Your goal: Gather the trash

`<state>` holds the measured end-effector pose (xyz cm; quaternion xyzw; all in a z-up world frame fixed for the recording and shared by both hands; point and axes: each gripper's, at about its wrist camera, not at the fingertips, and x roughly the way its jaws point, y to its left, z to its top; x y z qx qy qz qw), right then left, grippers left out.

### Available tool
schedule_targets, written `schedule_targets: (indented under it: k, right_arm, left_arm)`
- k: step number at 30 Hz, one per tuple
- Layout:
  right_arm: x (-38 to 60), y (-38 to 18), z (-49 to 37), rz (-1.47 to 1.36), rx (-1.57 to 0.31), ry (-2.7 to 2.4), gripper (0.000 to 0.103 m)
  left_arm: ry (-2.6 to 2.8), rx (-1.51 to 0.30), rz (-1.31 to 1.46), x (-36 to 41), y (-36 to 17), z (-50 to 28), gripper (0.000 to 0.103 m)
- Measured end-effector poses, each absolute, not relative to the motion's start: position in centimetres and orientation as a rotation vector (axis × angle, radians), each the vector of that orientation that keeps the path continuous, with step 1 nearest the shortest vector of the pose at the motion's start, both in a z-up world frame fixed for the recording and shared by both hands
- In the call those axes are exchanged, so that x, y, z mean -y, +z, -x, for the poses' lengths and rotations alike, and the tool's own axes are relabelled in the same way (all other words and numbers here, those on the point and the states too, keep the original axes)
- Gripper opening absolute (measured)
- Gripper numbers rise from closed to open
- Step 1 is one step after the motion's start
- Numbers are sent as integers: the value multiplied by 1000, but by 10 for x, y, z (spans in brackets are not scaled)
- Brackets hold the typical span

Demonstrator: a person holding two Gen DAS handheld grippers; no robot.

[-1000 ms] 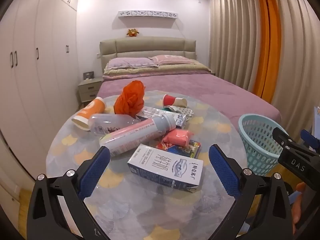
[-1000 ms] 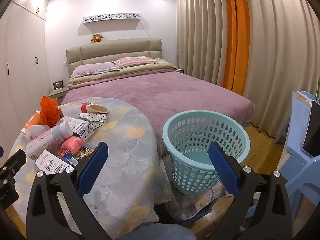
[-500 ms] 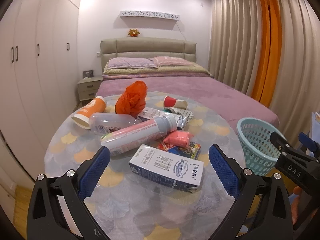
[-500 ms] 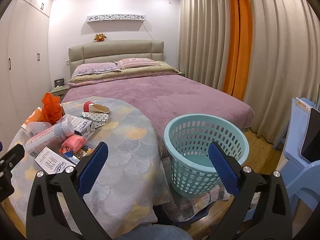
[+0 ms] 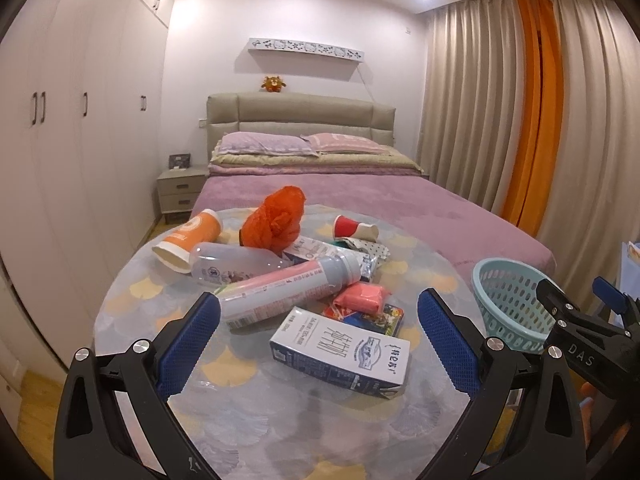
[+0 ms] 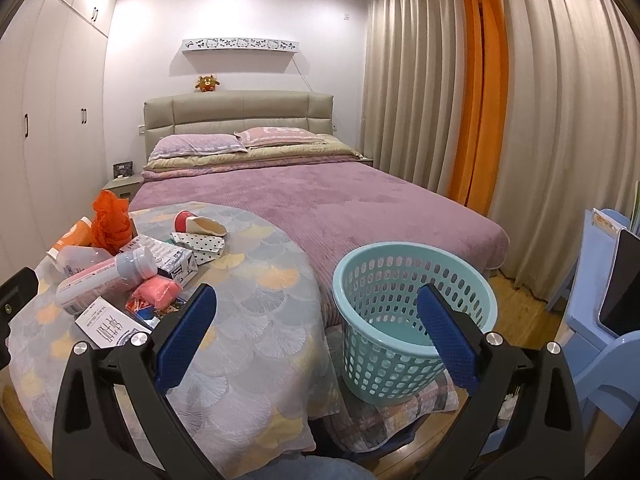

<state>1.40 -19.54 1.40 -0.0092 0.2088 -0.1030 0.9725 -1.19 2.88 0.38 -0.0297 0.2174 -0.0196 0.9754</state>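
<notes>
Trash lies on a round table (image 5: 240, 412): a white carton (image 5: 340, 350), a pink-and-grey bottle (image 5: 288, 290), a clear bottle (image 5: 232, 264), an orange cup (image 5: 192, 240), an orange bag (image 5: 276, 220), a pink pack (image 5: 360, 296), a red paper cup (image 5: 354, 228). My left gripper (image 5: 318, 338) is open and empty, just in front of the carton. My right gripper (image 6: 316, 328) is open and empty, facing the teal basket (image 6: 412, 320) on the floor beside the table (image 6: 256, 312). The basket (image 5: 508, 304) also shows in the left wrist view.
A purple bed (image 6: 360, 208) stands behind the table and basket. Wardrobes (image 5: 60, 140) line the left wall; a nightstand (image 5: 180, 192) sits by the bed. Curtains (image 6: 520, 100) hang on the right. A blue chair (image 6: 600, 320) stands at far right.
Both grippers have shifted slightly; the left view has tilted up and drifted right, so the trash sits a little farther left. Both stay open and empty.
</notes>
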Motion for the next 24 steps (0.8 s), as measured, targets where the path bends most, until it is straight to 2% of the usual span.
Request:
schedule_targets:
  k: [24]
  right_arm:
    - [183, 17, -13, 34, -428, -134, 95]
  left_arm:
    - [-21, -434, 96, -58, 9, 17, 96]
